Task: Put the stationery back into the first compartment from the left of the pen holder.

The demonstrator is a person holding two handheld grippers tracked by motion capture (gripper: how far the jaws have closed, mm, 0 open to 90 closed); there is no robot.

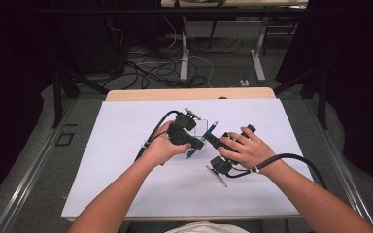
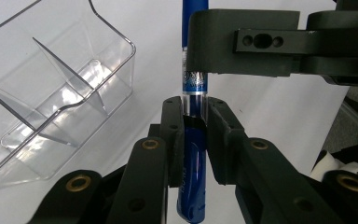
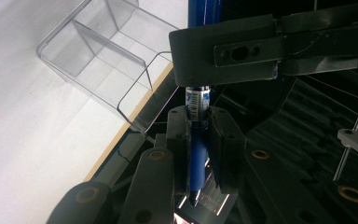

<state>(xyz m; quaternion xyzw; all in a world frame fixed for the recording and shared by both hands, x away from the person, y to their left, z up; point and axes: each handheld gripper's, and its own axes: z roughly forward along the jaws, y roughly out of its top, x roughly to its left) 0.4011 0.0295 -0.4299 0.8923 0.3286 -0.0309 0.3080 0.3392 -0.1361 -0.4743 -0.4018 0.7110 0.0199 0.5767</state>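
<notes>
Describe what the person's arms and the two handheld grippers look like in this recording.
Both forearms are bare, with no sleeves in the high view. The left gripper and right gripper are matte black, each trailing a black cable. Up close, each claw has two flat black jaws on link arms with brass-coloured pivot bushings. A grey plate sits by the right hand.

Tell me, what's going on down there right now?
Left gripper and right gripper both shut on the blue pen, held between them. Clear divided tray close beside. Nothing in the way.
</notes>
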